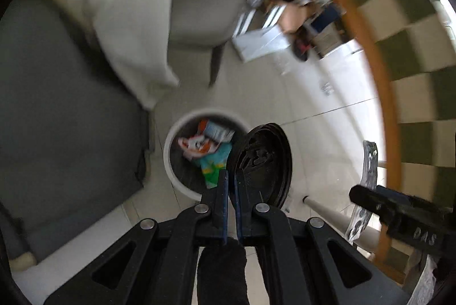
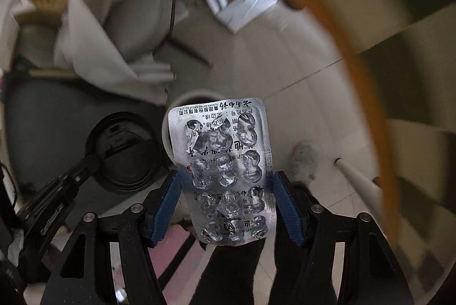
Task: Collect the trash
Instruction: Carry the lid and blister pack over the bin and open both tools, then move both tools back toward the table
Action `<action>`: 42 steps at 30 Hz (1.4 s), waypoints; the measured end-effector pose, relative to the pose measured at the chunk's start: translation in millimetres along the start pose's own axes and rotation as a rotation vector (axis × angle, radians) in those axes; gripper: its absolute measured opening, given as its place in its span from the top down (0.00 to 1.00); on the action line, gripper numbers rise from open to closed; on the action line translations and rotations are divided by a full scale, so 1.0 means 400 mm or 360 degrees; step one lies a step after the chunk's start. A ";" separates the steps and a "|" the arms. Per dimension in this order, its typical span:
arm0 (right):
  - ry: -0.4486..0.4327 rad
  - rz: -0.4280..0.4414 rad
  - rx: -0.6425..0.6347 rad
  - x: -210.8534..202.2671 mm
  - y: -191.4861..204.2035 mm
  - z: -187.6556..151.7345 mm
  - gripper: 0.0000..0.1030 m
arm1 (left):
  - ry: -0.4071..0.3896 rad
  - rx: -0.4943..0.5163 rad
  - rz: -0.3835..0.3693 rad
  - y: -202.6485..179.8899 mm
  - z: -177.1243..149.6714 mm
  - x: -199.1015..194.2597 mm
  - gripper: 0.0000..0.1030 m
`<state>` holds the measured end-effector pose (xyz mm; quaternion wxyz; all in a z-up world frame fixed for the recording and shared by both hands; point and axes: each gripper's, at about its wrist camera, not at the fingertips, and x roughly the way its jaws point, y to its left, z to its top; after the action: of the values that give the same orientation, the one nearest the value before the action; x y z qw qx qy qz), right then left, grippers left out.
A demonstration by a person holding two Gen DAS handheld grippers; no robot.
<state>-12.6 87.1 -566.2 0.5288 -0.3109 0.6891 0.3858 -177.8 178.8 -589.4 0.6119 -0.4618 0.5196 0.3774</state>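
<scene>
Black lid (image 1: 263,162), silver blister pack (image 2: 226,171) — green-and-cream checked cloth (image 1: 410,28).

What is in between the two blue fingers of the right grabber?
In the right wrist view, a silver blister pack with popped, empty bubbles sits between the right gripper's blue fingers, above the white bin.

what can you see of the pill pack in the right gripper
The pill pack is a silvery foil and clear plastic blister sheet with rounded corners, printed with upside-down Chinese text. Its bubbles look crushed and emptied, the foil torn near the top. It hangs upright between the right gripper's blue-padded fingers, which stand wide and do not visibly squeeze it. Its top edge overlaps the white bin on the floor behind.
</scene>
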 end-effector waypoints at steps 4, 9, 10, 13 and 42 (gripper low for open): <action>0.0076 0.0013 -0.0054 0.193 0.027 0.016 0.34 | 0.0117 -0.0139 -0.0105 0.097 -0.004 0.181 0.98; 0.0147 0.0043 -0.0035 0.405 0.023 0.059 0.34 | 0.0223 -0.0242 -0.0202 0.179 0.001 0.361 0.94; 0.0168 0.0071 -0.0028 0.445 0.017 0.073 0.34 | 0.0233 -0.0259 -0.0207 0.189 0.001 0.384 0.92; 0.0241 0.0158 -0.0030 0.543 0.006 0.107 0.32 | 0.0221 -0.0279 -0.0149 0.213 0.001 0.428 0.26; -0.0047 -0.0357 -0.0412 0.014 0.149 -0.035 0.02 | -0.0021 -0.0285 0.0228 0.160 -0.150 -0.136 0.00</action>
<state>-70.8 105.2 -557.6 0.5341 -0.4457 0.5869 0.4144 -264.7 140.7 -549.1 0.5432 -0.4737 0.5114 0.4680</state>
